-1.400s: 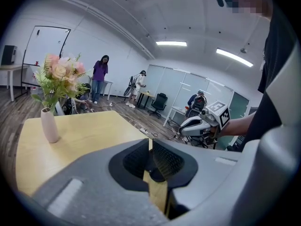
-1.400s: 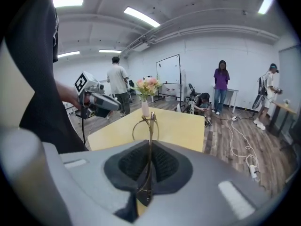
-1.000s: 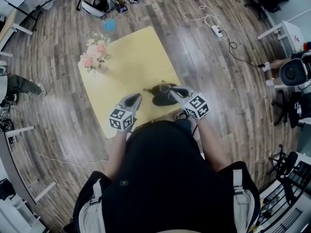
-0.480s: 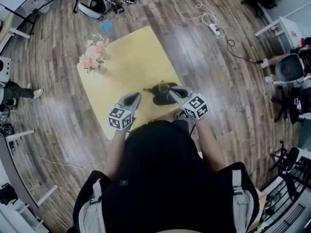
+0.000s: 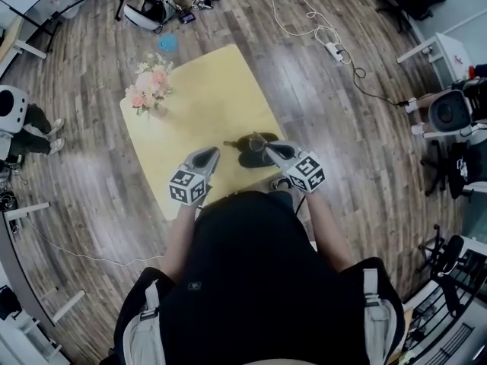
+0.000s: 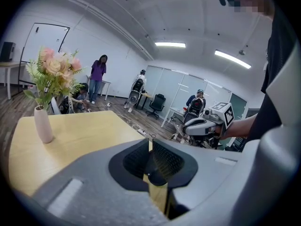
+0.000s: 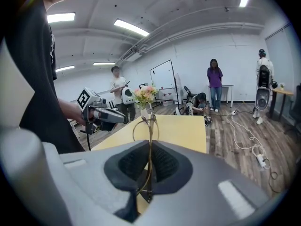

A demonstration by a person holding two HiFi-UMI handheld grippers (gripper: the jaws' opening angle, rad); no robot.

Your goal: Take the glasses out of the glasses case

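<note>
Above the square yellow table [image 5: 205, 97], the right gripper [image 5: 272, 150] pinches thin round wire glasses [image 5: 256, 138] over the dark oval case [image 5: 249, 159]. The left gripper [image 5: 208, 155] is nearly closed and empty. Positions are unchanged from before.

This is an open-plan robotics lab or research workspace. A wood-plank floor [image 5: 342, 143] runs across one big room with white walls and ceiling strip lights [image 6: 170, 44]. Loose cables [image 5: 304, 10] and a power strip [image 5: 335, 49] lie on the floor at the far side. Glass partitions [image 6: 174, 84], office chairs [image 6: 155, 105] and a whiteboard [image 7: 162, 76] line the edges. White and black apparatus [image 5: 450, 112] stands at the right. Several people are about, one standing in a purple top [image 7: 215, 81]. In the middle stands a yellow table [image 5: 205, 97] with a vase of flowers [image 5: 146, 90].
</note>
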